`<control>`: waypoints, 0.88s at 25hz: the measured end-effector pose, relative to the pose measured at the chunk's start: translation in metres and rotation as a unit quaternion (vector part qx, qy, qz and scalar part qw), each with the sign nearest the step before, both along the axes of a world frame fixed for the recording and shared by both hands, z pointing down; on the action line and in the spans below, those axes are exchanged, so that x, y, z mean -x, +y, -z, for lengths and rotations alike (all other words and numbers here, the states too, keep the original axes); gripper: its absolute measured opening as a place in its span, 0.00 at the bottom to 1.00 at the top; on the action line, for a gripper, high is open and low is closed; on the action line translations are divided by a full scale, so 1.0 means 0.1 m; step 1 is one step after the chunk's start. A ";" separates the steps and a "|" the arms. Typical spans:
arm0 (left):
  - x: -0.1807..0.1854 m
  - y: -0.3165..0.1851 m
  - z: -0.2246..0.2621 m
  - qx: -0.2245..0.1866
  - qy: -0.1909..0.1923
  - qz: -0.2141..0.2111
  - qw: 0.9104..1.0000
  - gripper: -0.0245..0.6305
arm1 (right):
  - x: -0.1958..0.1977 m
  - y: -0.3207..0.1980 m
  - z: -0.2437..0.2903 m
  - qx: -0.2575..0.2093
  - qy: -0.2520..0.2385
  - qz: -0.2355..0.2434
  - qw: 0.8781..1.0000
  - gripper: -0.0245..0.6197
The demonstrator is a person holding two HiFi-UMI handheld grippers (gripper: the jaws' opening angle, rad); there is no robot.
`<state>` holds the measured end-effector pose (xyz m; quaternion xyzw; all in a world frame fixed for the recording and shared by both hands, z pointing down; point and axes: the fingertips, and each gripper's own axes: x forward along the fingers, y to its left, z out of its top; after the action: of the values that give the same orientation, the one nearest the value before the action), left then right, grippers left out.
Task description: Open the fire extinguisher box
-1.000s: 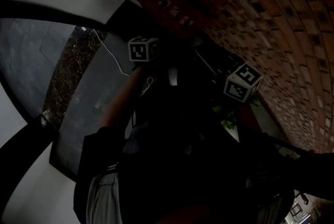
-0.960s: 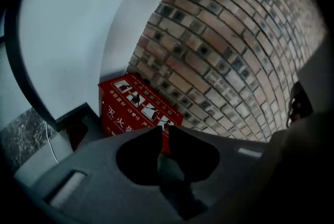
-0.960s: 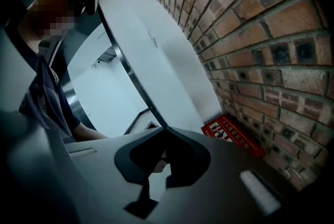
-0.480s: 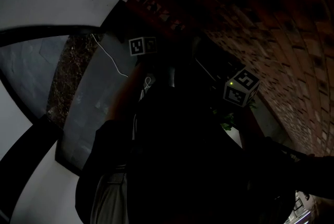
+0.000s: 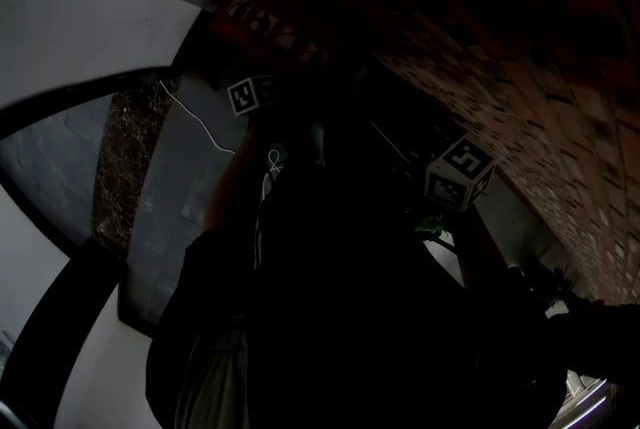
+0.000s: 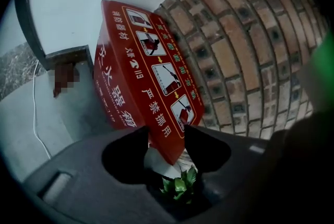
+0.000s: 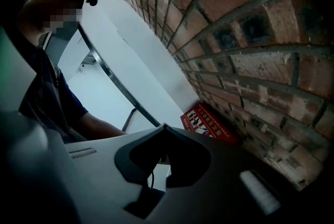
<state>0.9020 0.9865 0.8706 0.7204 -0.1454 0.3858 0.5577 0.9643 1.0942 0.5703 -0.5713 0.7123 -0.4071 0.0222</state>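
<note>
At the foot of the brick wall (image 6: 245, 45), where it meets a white wall, stands the red fire extinguisher box (image 6: 141, 77). Its top face carries white lettering and a row of picture panels, and its lid looks closed. Our left hand-held gripper (image 6: 167, 132) points down at the box's near corner. Its jaws have just been opening and now stand released, wide apart. That corner shows in the gap between them, but the pads do not press on it. Just below the corner, also between the jaws, we see the green leaves of a small plant (image 6: 180, 186). Left of the box a thin white cable (image 6: 35, 108) trails across the grey floor (image 6: 21, 139). Our right hand-held gripper (image 7: 164, 131) is well back from the box, close along the wall, with the box small and far ahead of it. Its jaws are clenched together, with nothing that we can see between them. In the head view both are very dark, and only their marker cubes stand out, the left one nearer the box.
</note>
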 end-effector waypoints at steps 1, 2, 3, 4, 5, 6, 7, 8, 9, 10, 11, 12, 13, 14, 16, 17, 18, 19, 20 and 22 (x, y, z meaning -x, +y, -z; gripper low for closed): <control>0.02 -0.01 -0.02 0.004 -0.002 0.005 1.000 0.38 | -0.03 0.00 -0.01 0.001 -0.001 -0.002 1.000 0.04; 0.06 -0.02 -0.05 0.007 -0.007 0.010 1.000 0.39 | -0.04 0.00 -0.02 0.001 -0.001 -0.002 1.000 0.04; 0.10 -0.03 -0.09 0.010 -0.013 0.014 1.000 0.39 | -0.06 0.00 -0.04 0.002 -0.002 -0.003 1.000 0.04; 0.15 -0.03 -0.14 0.014 -0.017 0.014 1.000 0.39 | -0.06 -0.01 -0.05 0.003 -0.003 -0.003 1.000 0.04; 0.18 -0.02 -0.17 0.018 -0.018 0.014 1.000 0.39 | -0.06 -0.02 -0.05 0.004 -0.004 -0.003 1.000 0.04; 0.18 -0.02 -0.18 0.022 -0.015 0.015 1.000 0.39 | -0.05 -0.03 -0.05 0.005 -0.004 -0.004 1.000 0.04; 0.17 -0.02 -0.18 0.025 -0.008 0.018 0.999 0.39 | -0.04 -0.03 -0.06 0.007 -0.004 -0.004 1.000 0.04; 0.15 -0.03 -0.18 0.028 0.000 0.023 0.999 0.39 | -0.03 -0.03 -0.06 0.009 -0.003 -0.003 1.000 0.04; 0.12 -0.04 -0.17 0.031 0.009 0.030 0.999 0.39 | -0.02 -0.04 -0.06 0.011 -0.002 -0.003 1.000 0.04; 0.08 -0.05 -0.17 0.034 0.017 0.035 0.999 0.39 | 0.00 -0.03 -0.06 0.013 0.001 -0.001 1.000 0.04; 0.05 -0.05 -0.16 0.039 0.024 0.037 0.998 0.39 | 0.02 -0.03 -0.06 0.015 0.004 0.001 1.000 0.04; 0.03 -0.04 -0.15 0.043 0.030 0.036 0.998 0.39 | 0.03 -0.02 -0.05 0.017 0.007 0.003 1.000 0.04; 0.01 -0.02 -0.15 0.047 0.034 0.033 0.998 0.39 | 0.05 -0.01 -0.04 0.019 0.010 0.003 1.000 0.04; -0.01 -0.01 -0.15 0.049 0.035 0.029 0.998 0.39 | 0.06 0.00 -0.03 0.020 0.012 0.002 1.000 0.04; -0.03 0.01 -0.14 0.047 0.030 0.018 0.998 0.39 | 0.06 0.02 -0.02 0.021 0.016 -0.002 1.000 0.04; -0.03 0.01 -0.13 0.044 0.028 0.010 0.999 0.39 | 0.06 0.03 -0.02 0.020 0.017 -0.006 1.000 0.04; -0.03 0.01 -0.11 0.042 0.028 0.002 0.999 0.38 | 0.06 0.03 -0.02 0.021 0.017 -0.009 1.000 0.04; -0.02 0.01 -0.09 0.041 0.028 -0.005 0.999 0.34 | 0.06 0.04 -0.03 0.021 0.016 -0.011 1.000 0.04; -0.01 0.01 -0.06 0.041 0.030 -0.012 0.999 0.33 | 0.08 0.04 -0.03 0.020 0.014 -0.011 1.000 0.04; -0.01 0.02 0.02 0.035 0.035 -0.027 0.998 0.32 | 0.12 0.02 -0.03 0.013 0.011 -0.009 1.000 0.04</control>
<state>0.9027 0.9883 0.8685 0.7173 -0.0924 0.3799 0.5767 0.9524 1.0960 0.5730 -0.5822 0.7022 -0.4097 0.0103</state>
